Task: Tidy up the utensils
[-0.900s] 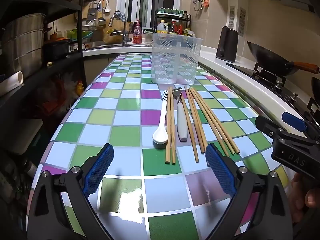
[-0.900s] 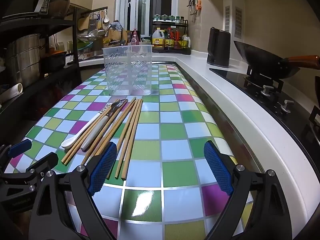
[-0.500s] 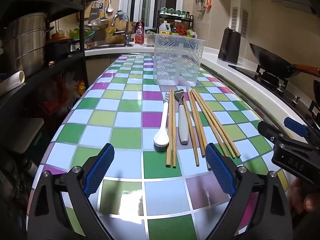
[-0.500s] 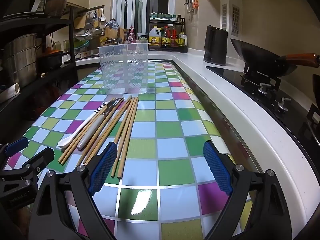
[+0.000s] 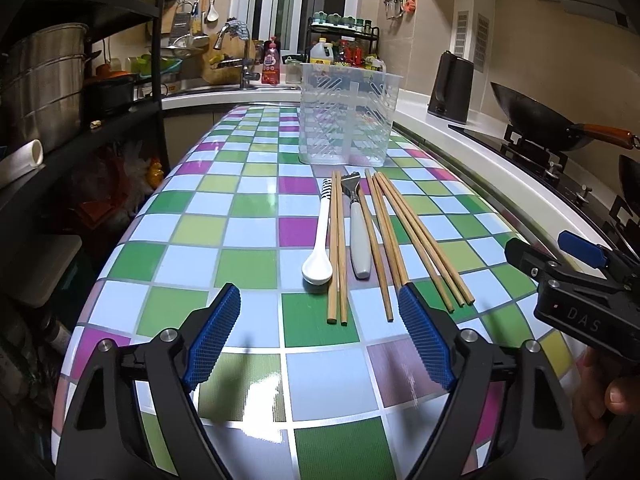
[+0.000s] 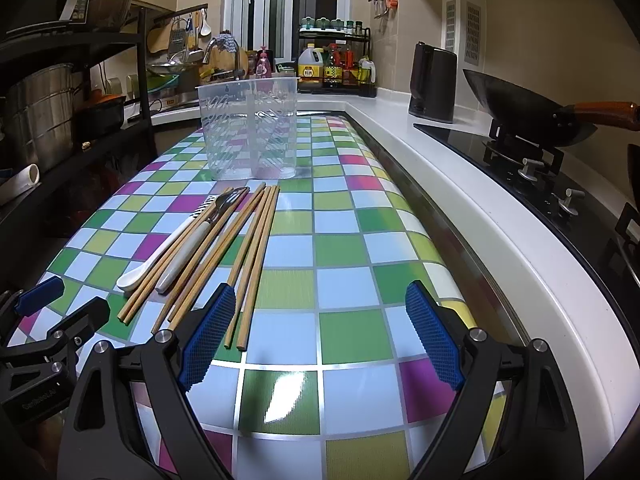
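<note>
Blue ribbed pads line the two fingers of the left gripper [image 5: 320, 336], which in the left wrist view stand wide apart above the checked tabletop [image 5: 224, 264] with nothing between them and nothing touching them. Taking the clear plastic holder [image 5: 348, 120] as landmark, the utensils lie in a row on the near side of it: a white spoon [image 5: 320, 248], a pair of chopsticks [image 5: 338, 256] just beside the spoon, a fork with a white handle [image 5: 358, 236], and more loose chopsticks [image 5: 420, 240] fanning to the right of the fork. The gripper is nearer to the camera than all of them. The right gripper [image 5: 576, 280] shows at the right edge, with a part of a hand [image 5: 608, 396] under it. In the right wrist view, the right gripper [image 6: 320, 332] is also spread wide and holds nothing; its left pad [image 6: 208, 336] covers the near ends of some chopsticks [image 6: 250, 252], but I cannot tell if it touches them. The holder [image 6: 250, 128] stands upright behind the row, the spoon [image 6: 160, 252] and the fork [image 6: 200, 240] lie in front of it to the left, and the left gripper [image 6: 44, 320] is at the left edge.
</note>
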A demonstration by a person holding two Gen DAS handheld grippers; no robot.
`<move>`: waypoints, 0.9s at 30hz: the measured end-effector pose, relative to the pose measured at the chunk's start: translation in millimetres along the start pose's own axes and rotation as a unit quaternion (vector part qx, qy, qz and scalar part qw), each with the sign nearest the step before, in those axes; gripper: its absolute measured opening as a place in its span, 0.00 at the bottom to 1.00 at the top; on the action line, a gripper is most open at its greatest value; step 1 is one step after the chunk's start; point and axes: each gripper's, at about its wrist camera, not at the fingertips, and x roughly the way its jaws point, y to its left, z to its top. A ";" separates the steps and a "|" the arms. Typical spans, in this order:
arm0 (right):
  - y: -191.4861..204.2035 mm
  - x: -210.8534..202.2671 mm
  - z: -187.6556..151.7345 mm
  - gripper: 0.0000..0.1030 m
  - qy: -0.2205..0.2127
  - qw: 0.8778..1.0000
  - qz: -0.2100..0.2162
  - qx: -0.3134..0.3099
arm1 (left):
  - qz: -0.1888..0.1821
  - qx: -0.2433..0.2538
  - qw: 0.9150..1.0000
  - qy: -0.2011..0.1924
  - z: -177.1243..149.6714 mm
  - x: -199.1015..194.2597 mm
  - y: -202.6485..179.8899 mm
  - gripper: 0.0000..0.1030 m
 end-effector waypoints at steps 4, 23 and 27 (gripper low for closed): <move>1.7 -0.8 -1.0 0.83 0.000 1.000 0.001 -0.003 | -0.006 -0.005 1.000 0.007 -1.8 0.4 3.1 0.77; 2.5 -0.4 -1.1 0.83 0.001 1.000 0.002 -0.001 | -0.004 0.014 1.000 -0.010 6.5 -3.3 -4.0 0.76; 4.1 -1.1 -1.5 0.83 -0.001 1.000 0.002 -0.004 | -0.004 0.007 1.000 -0.014 4.8 -6.2 -4.0 0.77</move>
